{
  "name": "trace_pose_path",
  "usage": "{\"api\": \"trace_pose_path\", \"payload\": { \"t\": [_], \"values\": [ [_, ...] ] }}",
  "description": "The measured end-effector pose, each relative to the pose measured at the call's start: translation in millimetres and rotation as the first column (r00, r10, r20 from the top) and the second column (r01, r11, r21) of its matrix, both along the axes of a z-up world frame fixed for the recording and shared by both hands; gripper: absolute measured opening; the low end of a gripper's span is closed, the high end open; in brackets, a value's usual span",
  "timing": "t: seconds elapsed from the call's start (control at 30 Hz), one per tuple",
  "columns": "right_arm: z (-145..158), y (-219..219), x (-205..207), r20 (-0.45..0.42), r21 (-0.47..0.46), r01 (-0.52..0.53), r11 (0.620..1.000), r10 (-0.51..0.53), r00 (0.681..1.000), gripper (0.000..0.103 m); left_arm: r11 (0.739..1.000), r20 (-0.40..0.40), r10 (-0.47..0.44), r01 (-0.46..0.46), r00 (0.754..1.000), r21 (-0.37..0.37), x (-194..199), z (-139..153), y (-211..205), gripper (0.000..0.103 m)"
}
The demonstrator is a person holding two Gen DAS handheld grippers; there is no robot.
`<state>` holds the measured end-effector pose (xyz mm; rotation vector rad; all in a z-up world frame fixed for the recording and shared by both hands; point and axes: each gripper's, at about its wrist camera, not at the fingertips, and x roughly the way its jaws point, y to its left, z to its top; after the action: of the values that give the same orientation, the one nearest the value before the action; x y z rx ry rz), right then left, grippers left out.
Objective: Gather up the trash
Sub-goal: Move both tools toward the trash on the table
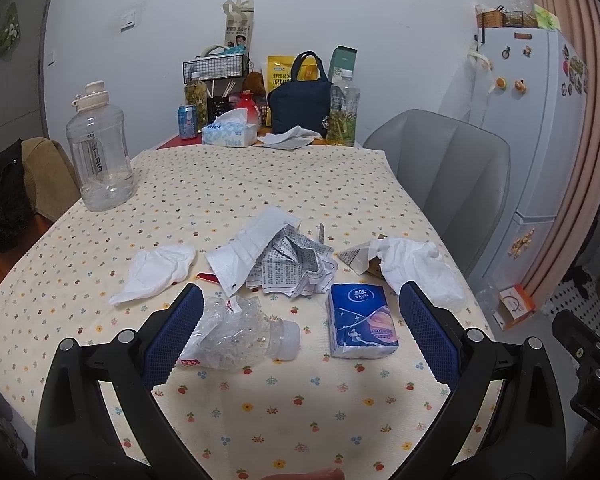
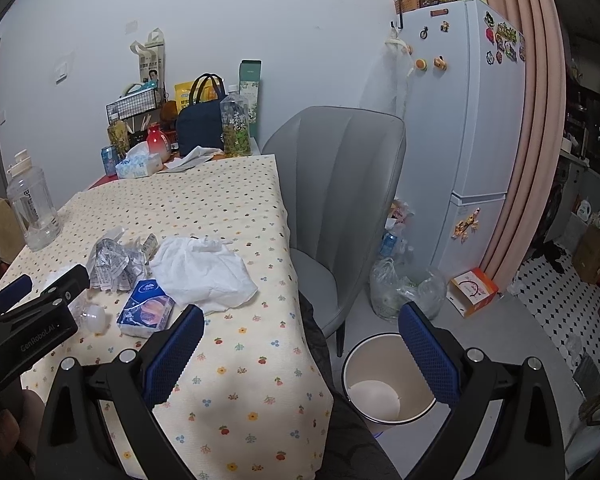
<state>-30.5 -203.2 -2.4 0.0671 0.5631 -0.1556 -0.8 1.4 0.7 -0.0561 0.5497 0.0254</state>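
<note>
On the flowered tablecloth [image 1: 228,184] lie a crushed clear plastic bottle [image 1: 244,334], a blue tissue pack [image 1: 362,322], crumpled printed paper [image 1: 288,262] and white tissues [image 1: 156,272] [image 1: 416,268]. My left gripper [image 1: 300,300] stands open just above the cloth, its left finger beside the bottle, the tissue pack inside its right finger. My right gripper [image 2: 300,316] is open and empty, over the table's right edge. Below it on the floor stands an empty white bin [image 2: 384,384]. The tissue pack [image 2: 146,308], paper [image 2: 116,260] and big tissue [image 2: 204,272] show in the right wrist view too.
A large clear water jug [image 1: 100,148] stands at the left. Bottles, a tissue box [image 1: 230,132] and a navy bag [image 1: 300,104] crowd the far end. A grey chair [image 2: 340,184] sits by the table's right side, with a fridge [image 2: 472,128] and plastic bags [image 2: 404,288] behind.
</note>
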Motion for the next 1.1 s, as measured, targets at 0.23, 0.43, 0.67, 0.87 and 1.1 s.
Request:
{"api": "trace_pose_path", "payload": {
  "t": [0.23, 0.43, 0.67, 0.87, 1.1],
  "values": [
    [0.9, 1.1, 0.2, 0.001, -0.004, -0.003, 1.000, 0.003, 1.000, 0.095, 1.000, 0.000, 0.001, -0.001, 1.000, 0.000, -0.2, -0.3, -0.4, 0.097],
    [0.2, 1.5, 1.1, -0.004, -0.003, -0.004, 1.000, 0.004, 1.000, 0.095, 1.000, 0.001, 0.006, -0.006, 1.000, -0.006, -0.6, -0.8, 2.4, 0.097],
    [0.9, -0.3, 0.7, 0.001, -0.003, 0.002, 1.000, -0.002, 1.000, 0.095, 1.000, 0.003, -0.001, 0.001, 1.000, -0.005, -0.3, -1.0, 3.3, 0.097],
    [1.0, -0.2, 0.7, 0.001, -0.003, 0.002, 1.000, -0.002, 1.000, 0.095, 1.000, 0.003, 0.001, -0.001, 1.000, -0.008, 0.1, -0.3, 3.3, 0.097],
    [1.1, -0.6, 0.2, 0.004, -0.005, 0.003, 1.000, -0.003, 1.000, 0.095, 1.000, 0.006, -0.001, 0.001, 1.000, -0.012, 0.3, 0.6, 4.1, 0.097]
  ]
}}
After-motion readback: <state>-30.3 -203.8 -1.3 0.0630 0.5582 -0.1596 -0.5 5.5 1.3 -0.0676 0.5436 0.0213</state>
